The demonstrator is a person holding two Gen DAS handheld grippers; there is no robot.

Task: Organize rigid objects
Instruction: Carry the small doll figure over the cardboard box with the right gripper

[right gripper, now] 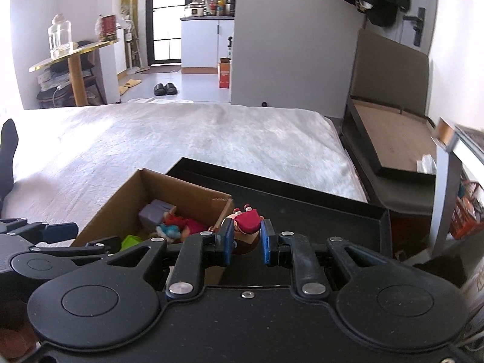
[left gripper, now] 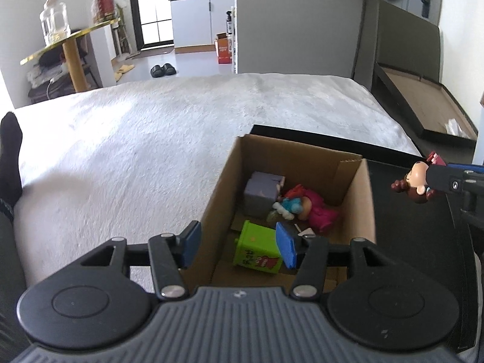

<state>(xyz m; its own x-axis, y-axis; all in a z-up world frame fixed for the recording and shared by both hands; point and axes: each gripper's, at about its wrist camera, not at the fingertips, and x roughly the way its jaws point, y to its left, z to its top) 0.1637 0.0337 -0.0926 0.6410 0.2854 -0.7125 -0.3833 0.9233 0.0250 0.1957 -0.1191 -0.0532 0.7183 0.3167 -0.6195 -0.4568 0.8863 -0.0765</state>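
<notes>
right gripper (right gripper: 247,243) – blue pads clamped on a small brown-haired doll figurine in red (right gripper: 245,227), held over the black tray (right gripper: 317,211) just right of the open brown cardboard box (left gripper: 357,187) | left gripper (left gripper: 239,245) – jaws wide, empty, straddling the box's near-left wall | box holds green toy bin (left gripper: 257,251), pink-and-blue doll (left gripper: 305,207), grey cube (left gripper: 261,193) | white fuzzy rug (left gripper: 151,139) beyond

One cardboard box (left gripper: 290,163), three figurines (left gripper: 411,186), two small boxes (left gripper: 260,248).

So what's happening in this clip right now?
A person is sorting small toys into a cardboard box. The right tool is shut on a doll figurine, held just beside the box's right wall. The left tool is open over the box's near-left corner, above a green toy inside.
</notes>
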